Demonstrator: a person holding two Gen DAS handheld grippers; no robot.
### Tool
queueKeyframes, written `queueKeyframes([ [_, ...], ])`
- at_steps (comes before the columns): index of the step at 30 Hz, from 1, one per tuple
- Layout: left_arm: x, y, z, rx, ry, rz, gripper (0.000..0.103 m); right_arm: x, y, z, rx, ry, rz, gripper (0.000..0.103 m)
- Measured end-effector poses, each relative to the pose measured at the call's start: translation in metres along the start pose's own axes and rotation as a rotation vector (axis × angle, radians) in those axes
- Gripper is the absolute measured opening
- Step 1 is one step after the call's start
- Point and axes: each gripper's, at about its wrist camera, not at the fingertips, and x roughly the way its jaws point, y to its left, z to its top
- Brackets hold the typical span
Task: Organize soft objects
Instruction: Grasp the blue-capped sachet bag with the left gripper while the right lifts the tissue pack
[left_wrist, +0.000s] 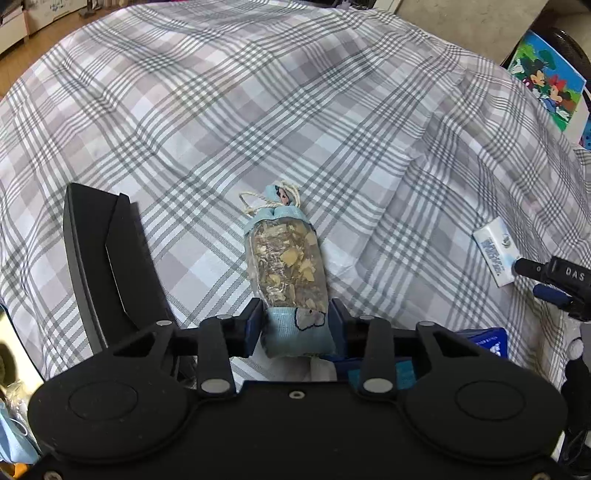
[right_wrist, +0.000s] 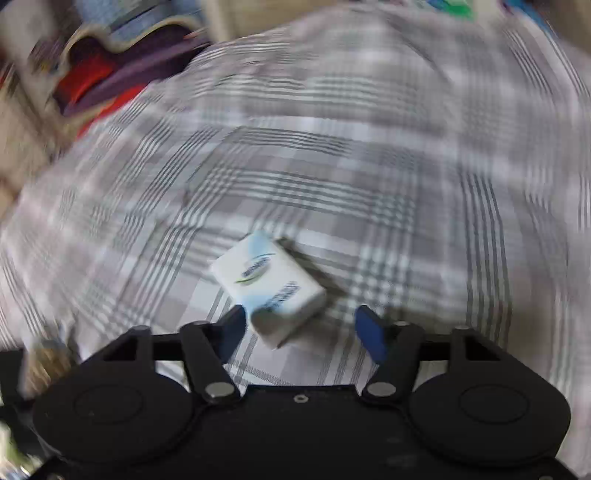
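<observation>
Two grippers are at work over the checked cloth (left_wrist: 258, 110). Your left gripper (left_wrist: 297, 325) squeezes the blue end of the little pouch (left_wrist: 286, 266) of dried bits. Your right gripper (right_wrist: 299, 325) has its jaws apart, with the white tissue pack (right_wrist: 269, 284) lying on the cloth between them, not pinched.

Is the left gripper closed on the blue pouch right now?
Yes, the left gripper has both fingers pressed against the pouch's blue fabric end.
</observation>
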Motion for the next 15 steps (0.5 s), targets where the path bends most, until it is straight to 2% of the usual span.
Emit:
queueKeyframes([
  [1, -0.002, 0.0, 0.0, 0.002, -0.003, -0.002, 0.032, 0.001, -0.006, 0.0, 0.041, -0.001, 0.004, 0.074],
  [4, -0.002, 0.001, 0.003, -0.002, -0.004, 0.001, 0.032, 0.007, -0.013, -0.001, 0.128, 0.012, -0.011, 0.1],
  [10, 0.005, 0.001, 0.013, -0.013, -0.007, 0.026, 0.034, 0.017, -0.01, -0.003, 0.338, 0.045, -0.014, 0.101],
  [13, 0.007, 0.002, 0.015, -0.021, -0.008, 0.027, 0.048, 0.025, 0.007, 0.0, 0.376, 0.057, -0.03, 0.101],
  [15, 0.008, 0.004, 0.014, -0.026, -0.015, 0.032, 0.052, 0.027, 0.019, 0.003, 0.379, 0.047, -0.055, 0.101],
])
